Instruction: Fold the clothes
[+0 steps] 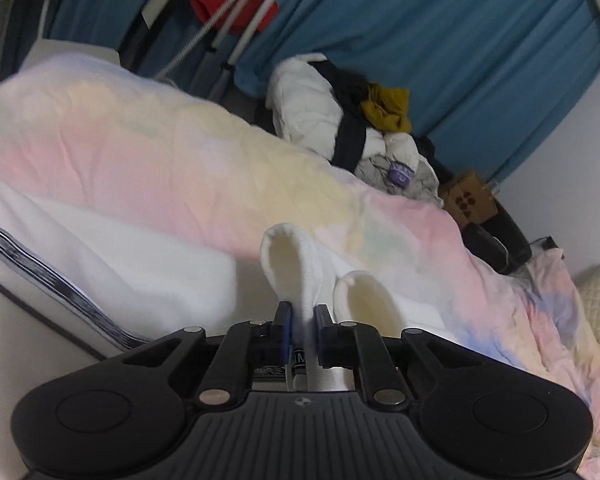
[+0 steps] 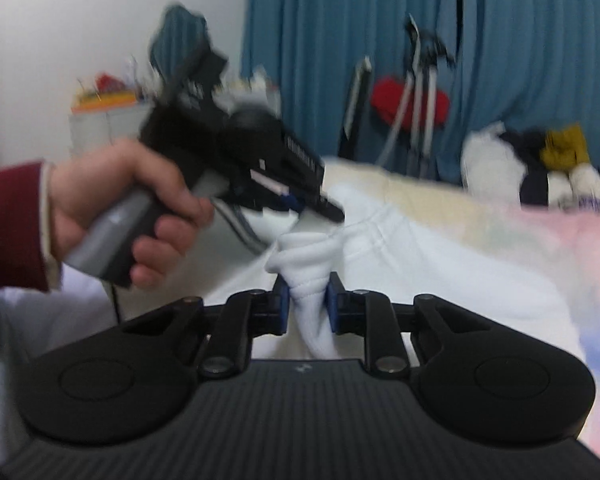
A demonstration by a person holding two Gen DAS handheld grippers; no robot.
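A white garment lies spread on the bed, its thick hem bunched up. My right gripper is shut on a twisted bunch of that white cloth. In the left wrist view my left gripper is shut on a fold of the same white garment, which rises in two loops in front of the fingers. The right wrist view also shows the left gripper held by a person's hand in a dark red sleeve, its tip at the garment's edge.
The bed carries a pastel pink and yellow cover. A pile of clothes in white, black and mustard sits at its far end. Blue curtains, a stand with a red item and a cardboard box lie beyond.
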